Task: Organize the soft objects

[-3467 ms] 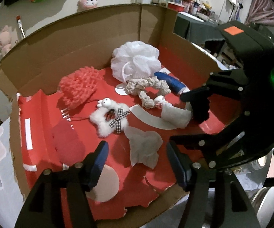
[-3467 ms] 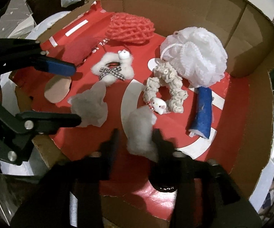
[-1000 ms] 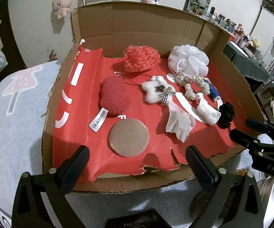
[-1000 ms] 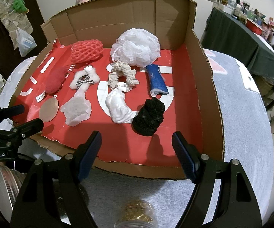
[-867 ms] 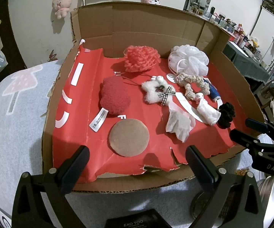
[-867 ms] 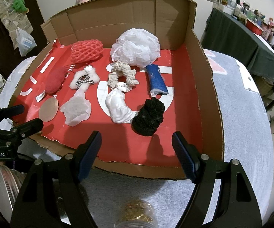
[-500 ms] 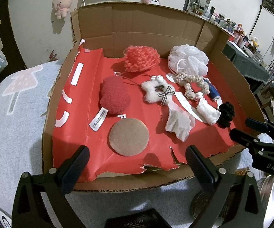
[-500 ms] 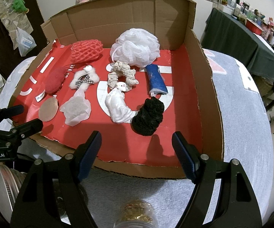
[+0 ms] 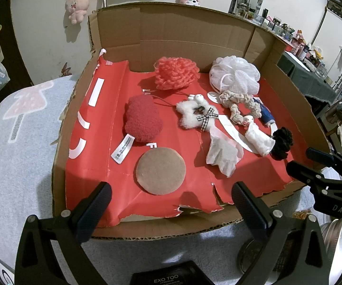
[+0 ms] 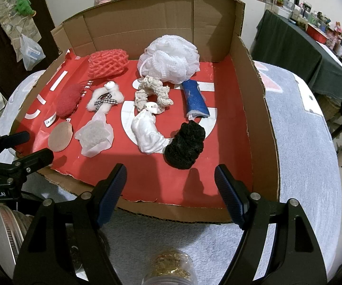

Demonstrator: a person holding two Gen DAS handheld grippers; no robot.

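Nearest the cameras, both tools are hovering just outside the open front edge of the cardboard box [image 10: 261,109]. The left gripper [image 9: 171,201] is standing with its jaws spread wide and nothing between them, and the right gripper [image 10: 171,185] is doing the same, its blue pads well apart and holding nothing. A gold-topped jar [image 10: 168,270] is sitting under the right gripper on the pale towel [image 10: 306,156] that is covering the table.

Inside the box, on its red liner [image 10: 227,142], the front row is running left to right: a tan disc [image 9: 160,170], a crumpled translucent pouch [image 10: 95,135], a white cloth [image 10: 148,134] and a black scrunchie [image 10: 186,146]. The white cloth and the black scrunchie are lying just beside each other, seemingly touching.

Behind them a dark red pad [image 9: 142,118] with a white label is lying at the left, then a fluffy white toy [image 9: 195,116] with a checked bow, a beige scrunchie [image 10: 152,93] with a small cat charm, and a blue roll [image 10: 194,101] at the right.

Farthest back, a coral net sponge [image 10: 108,63] and a white bath pouf [image 10: 171,58] are sitting near the rear wall, well apart from each other. The pouf is touching the top of the blue roll.
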